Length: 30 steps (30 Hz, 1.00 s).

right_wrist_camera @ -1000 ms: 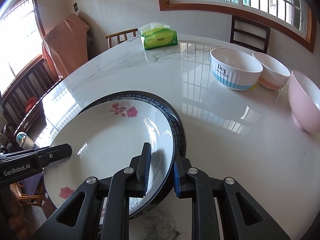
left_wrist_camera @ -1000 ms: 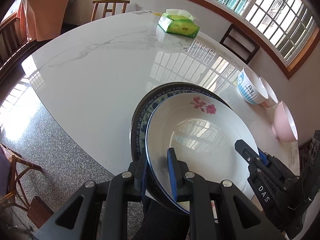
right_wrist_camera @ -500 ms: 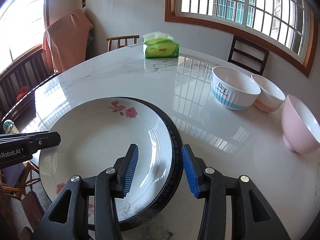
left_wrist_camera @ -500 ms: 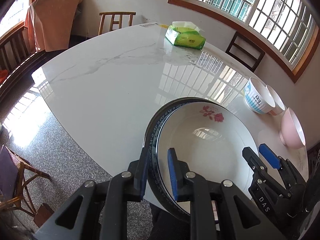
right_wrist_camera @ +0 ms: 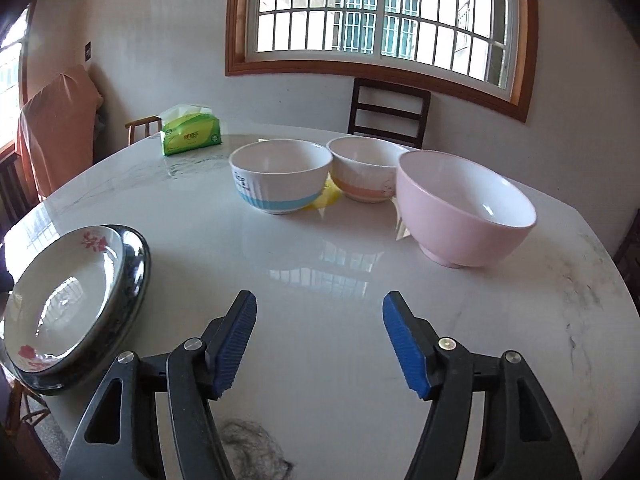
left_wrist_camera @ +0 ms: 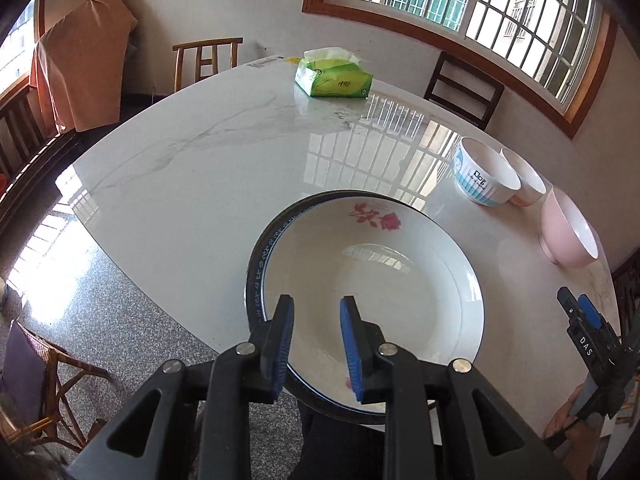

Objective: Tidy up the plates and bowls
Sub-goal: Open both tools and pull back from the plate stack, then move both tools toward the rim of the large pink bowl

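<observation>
- The left gripper [left_wrist_camera: 316,344] is held with its jaws apart, above the near rim of the white rose plate [left_wrist_camera: 372,280]; nothing is gripped.
- That plate is nested in a dark blue-rimmed plate [left_wrist_camera: 256,264] at the table [left_wrist_camera: 192,184] edge.
- The right gripper [right_wrist_camera: 320,344] is spread wide and empty over bare marble.
- Ahead of it, 3 bowls are seen: blue-banded bowl [right_wrist_camera: 280,176], orange-banded bowl [right_wrist_camera: 364,172], pink bowl [right_wrist_camera: 464,208].
- The stacked plates lie to its left.
</observation>
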Motion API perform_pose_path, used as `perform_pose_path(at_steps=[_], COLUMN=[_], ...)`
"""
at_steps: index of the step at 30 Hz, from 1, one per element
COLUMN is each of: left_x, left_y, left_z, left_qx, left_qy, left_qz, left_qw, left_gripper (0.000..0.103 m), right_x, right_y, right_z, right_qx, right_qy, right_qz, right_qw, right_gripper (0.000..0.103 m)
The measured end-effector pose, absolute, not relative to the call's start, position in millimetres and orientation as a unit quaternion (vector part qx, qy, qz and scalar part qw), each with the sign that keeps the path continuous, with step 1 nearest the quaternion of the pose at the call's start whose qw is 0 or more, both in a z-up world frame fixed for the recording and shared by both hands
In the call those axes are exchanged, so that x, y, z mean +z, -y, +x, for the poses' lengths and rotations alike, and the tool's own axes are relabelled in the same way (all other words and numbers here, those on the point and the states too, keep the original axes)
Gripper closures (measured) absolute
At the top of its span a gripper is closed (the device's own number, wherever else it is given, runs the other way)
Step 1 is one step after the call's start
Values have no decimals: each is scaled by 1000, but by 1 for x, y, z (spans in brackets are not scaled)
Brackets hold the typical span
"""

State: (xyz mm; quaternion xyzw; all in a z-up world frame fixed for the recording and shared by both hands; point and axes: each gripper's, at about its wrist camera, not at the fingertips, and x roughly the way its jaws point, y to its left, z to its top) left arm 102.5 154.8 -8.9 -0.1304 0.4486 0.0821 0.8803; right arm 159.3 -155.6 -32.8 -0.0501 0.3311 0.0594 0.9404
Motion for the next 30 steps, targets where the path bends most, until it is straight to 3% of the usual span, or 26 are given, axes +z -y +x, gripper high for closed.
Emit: perform_pose_path(at_steps=[2,4,16,24,30], left_x=[-8,-7,11,18,24], left_y=[-140,-124,1,70,87], left_z=[105,107,155,202,245], left_qx=[66,51,-27,-36,-71], left_qy=[-454,-457,-452,-426,-440], left_qz=[-123,-120,-57,9,-37], left_qw=[880,880,890,904,895], left_gripper=[69,67,67,67,67], right_x=[-32,-32,-39,-41,-30], right_y=[187,213,306,328,352], right_z=[162,160,144,139,161], right_qx=[37,14,21,33,20], right_qy=[-337,-334,-340,-347,-354], right_qz=[-20,-4,167,193,183], right_qw=[940,942,925,917,917], right_gripper=[40,34,31,30,31])
